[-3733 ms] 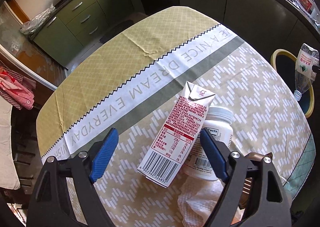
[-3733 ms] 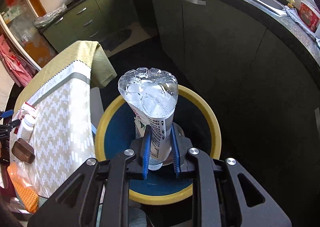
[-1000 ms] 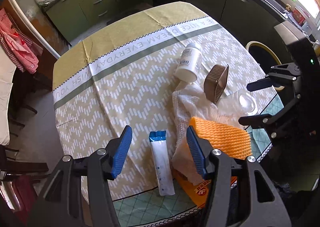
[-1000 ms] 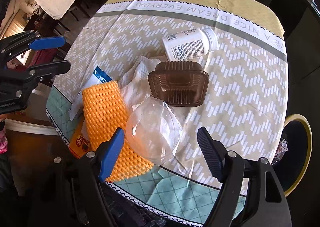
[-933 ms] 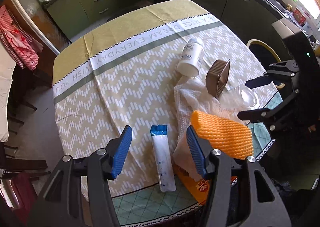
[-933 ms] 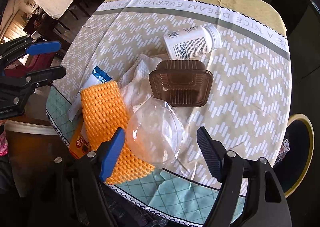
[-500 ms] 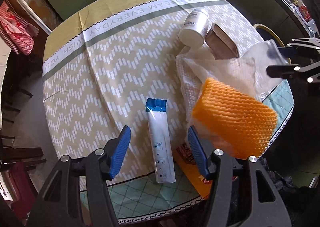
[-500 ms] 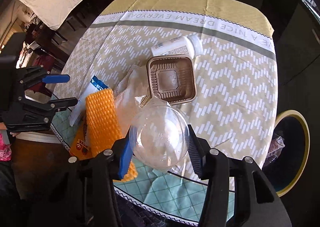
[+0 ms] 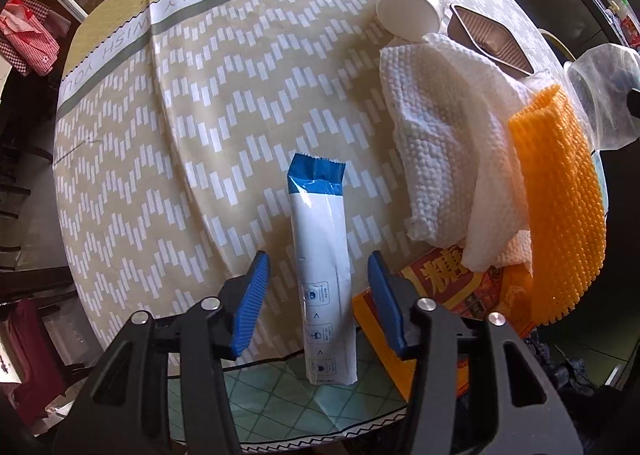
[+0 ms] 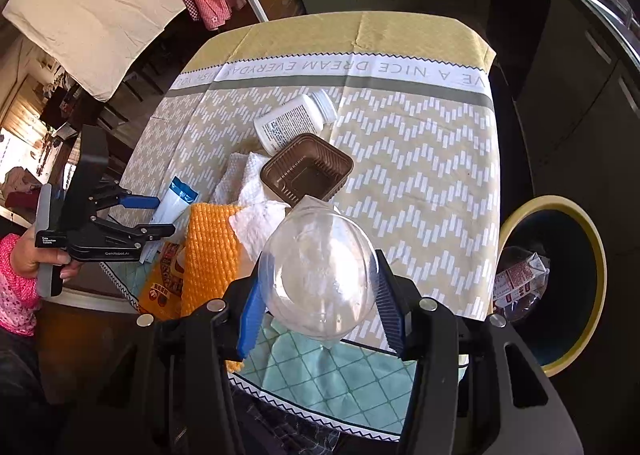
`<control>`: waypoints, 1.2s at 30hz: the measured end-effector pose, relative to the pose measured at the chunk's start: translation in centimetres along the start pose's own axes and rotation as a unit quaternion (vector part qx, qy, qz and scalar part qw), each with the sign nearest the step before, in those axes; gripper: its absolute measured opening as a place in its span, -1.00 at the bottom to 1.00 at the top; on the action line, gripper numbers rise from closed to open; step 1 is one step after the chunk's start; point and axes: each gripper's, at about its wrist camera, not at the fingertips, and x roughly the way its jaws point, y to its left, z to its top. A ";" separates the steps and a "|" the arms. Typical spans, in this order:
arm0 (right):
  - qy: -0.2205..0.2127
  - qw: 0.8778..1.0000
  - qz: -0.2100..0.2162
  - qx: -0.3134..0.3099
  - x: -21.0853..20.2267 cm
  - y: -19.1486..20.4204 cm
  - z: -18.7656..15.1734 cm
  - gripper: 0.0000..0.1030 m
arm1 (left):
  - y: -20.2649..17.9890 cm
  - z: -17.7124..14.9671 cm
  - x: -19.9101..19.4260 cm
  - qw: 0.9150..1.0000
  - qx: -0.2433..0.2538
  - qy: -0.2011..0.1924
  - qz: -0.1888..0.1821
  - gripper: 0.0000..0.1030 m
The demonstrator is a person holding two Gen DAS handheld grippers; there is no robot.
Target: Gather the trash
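A: Right gripper (image 10: 318,309)? Holding anything?

B: Yes, closed on the clear plastic dome lid (image 10: 318,275), blue pads pressed to its two sides, lifted off the table. Yellow-rimmed bin (image 10: 592,251) is off to its right, past the table edge, with a carton and a bottle already in it.

A: Left gripper (image 9: 316,307)?

B: Wide open, nothing in it. The blue-and-white sachet (image 9: 322,251) lies flat on the tablecloth (image 9: 168,127) directly ahead, its near part between the two fingers, gaps on both sides, no contact that I can see.

A: Long axis?

B: Runs straight away from the gripper, blue end far, white end hanging over the teal border at the table edge. So the fingers straddle its narrow width; closing should pinch it across.

A: Which hand is nearer?

B: Left, clearly. Right is busy with the lid.

A: Other trash?

B: White pill bottle (image 10: 294,123) on its side, brown plastic tray (image 10: 308,169), paper towel (image 9: 448,127), orange foam net (image 9: 560,207), red-yellow wrapper (image 9: 448,275) just right of the sachet, under the towel
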 end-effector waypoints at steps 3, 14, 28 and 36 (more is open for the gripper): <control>-0.024 0.999 -0.024 -0.011 -1.1 0.5 0.3 -0.04 | 0.2 -0.2 0.6 1.000 -0.001 0.006 -0.003 -0.36; -0.079 0.996 -0.004 -0.049 -4.4 3.1 0.3 -0.04 | 0.0 -0.9 1.3 1.000 0.005 0.001 -0.004 -0.53; -0.098 0.994 -0.024 -0.046 -5.8 3.8 0.2 -0.04 | 0.2 -1.3 -0.9 1.000 0.016 -0.024 0.007 -0.62; -0.097 0.993 -0.052 -0.041 -5.3 3.1 0.1 -0.04 | -2.1 0.6 -5.4 0.997 0.051 -0.061 0.005 -0.62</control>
